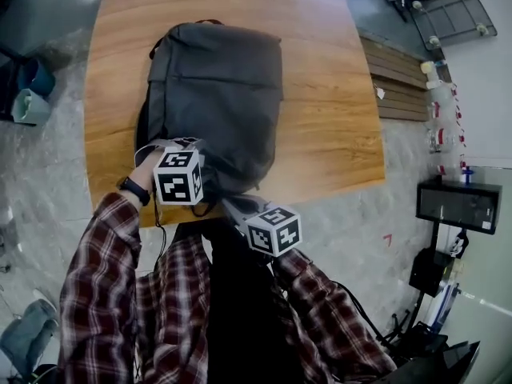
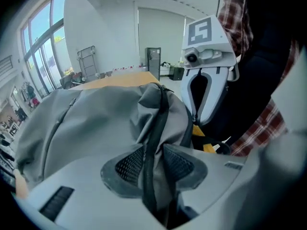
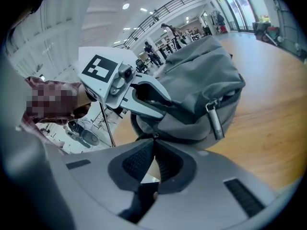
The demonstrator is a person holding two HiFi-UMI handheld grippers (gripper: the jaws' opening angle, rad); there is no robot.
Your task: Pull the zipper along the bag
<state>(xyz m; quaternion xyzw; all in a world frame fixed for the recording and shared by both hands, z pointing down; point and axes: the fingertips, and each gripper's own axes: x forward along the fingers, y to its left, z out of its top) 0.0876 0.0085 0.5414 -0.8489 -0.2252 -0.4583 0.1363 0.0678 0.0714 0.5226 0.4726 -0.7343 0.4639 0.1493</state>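
A dark grey backpack (image 1: 212, 94) lies on the wooden table (image 1: 336, 118), its near end at the table's front edge. My left gripper (image 1: 182, 146) holds that near end. In the left gripper view its pads (image 2: 127, 164) press on a raised fold of grey fabric and a dark strap (image 2: 156, 123). My right gripper (image 1: 234, 208) is beside it at the bag's near right corner. Its jaws are closed on a small zipper pull (image 3: 154, 136) at their tips. A metal puller (image 3: 215, 121) hangs free from the bag (image 3: 201, 80) beyond.
The table's front edge (image 1: 320, 189) runs just past both grippers, with grey floor below. The person's plaid sleeves (image 1: 104, 278) fill the near view. A black box (image 1: 458, 205) stands at the right, a wheeled frame (image 1: 448, 14) at the top right, and a blue bin (image 1: 32, 94) at the left.
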